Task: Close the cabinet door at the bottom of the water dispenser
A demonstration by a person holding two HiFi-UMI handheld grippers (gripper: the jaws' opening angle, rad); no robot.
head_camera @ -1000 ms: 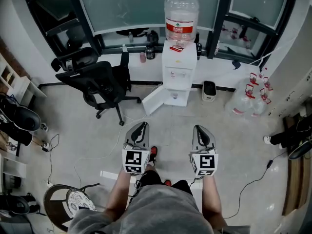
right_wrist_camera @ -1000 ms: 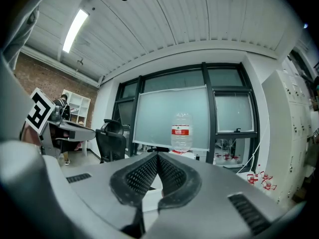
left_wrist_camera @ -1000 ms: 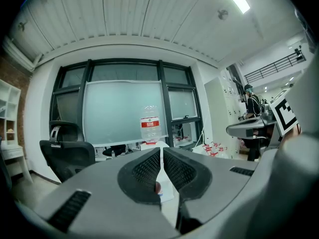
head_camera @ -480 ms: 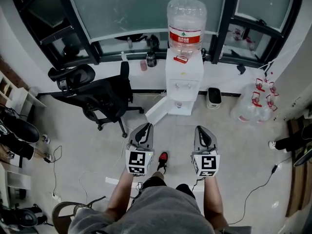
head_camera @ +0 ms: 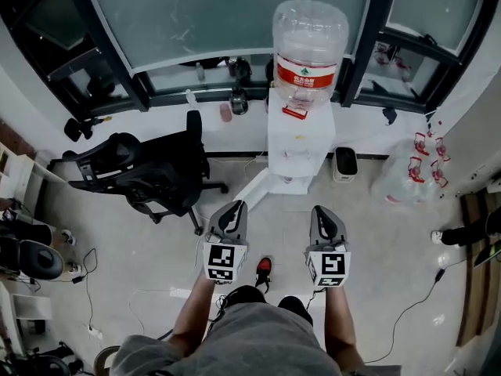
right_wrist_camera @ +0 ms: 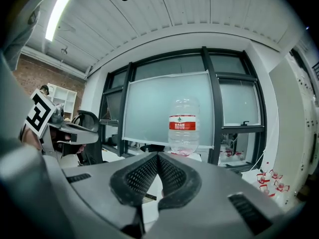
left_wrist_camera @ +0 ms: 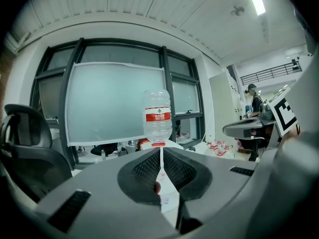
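Left claw (head_camera: 232, 208) (left_wrist_camera: 160, 150): clenched, its pads drawn together with only a hairline slit between them. It grasps nothing and touches nothing, and is held low in front of the person, pointing at the water dispenser (head_camera: 297, 143).

Right claw (head_camera: 325, 211) (right_wrist_camera: 158, 156): clenched likewise, tips meeting. It is empty, touches nothing, and sits level with the left one, a body's breadth apart.

Water dispenser: white, upright against the window wall, with a large clear bottle (head_camera: 308, 44) (left_wrist_camera: 157, 116) (right_wrist_camera: 183, 126) carrying a red label inverted on top.

Cabinet door (head_camera: 252, 189): white panel at the dispenser's foot, standing open. It is swung out to the left over the floor (head_camera: 141, 257), towards the black office chair (head_camera: 149, 172). Both claws are well short of it.

Bin (head_camera: 345, 163): small, white with a dark rim, just right of the dispenser.

Shoe (head_camera: 264, 269): red and black, on the floor between the two claws.

Change since the earlier frames: the dispenser and its bottle sit nearer and larger in the head view, and the chair has slid towards the left edge. The door is as open as before. Both claws remain clenched and empty.
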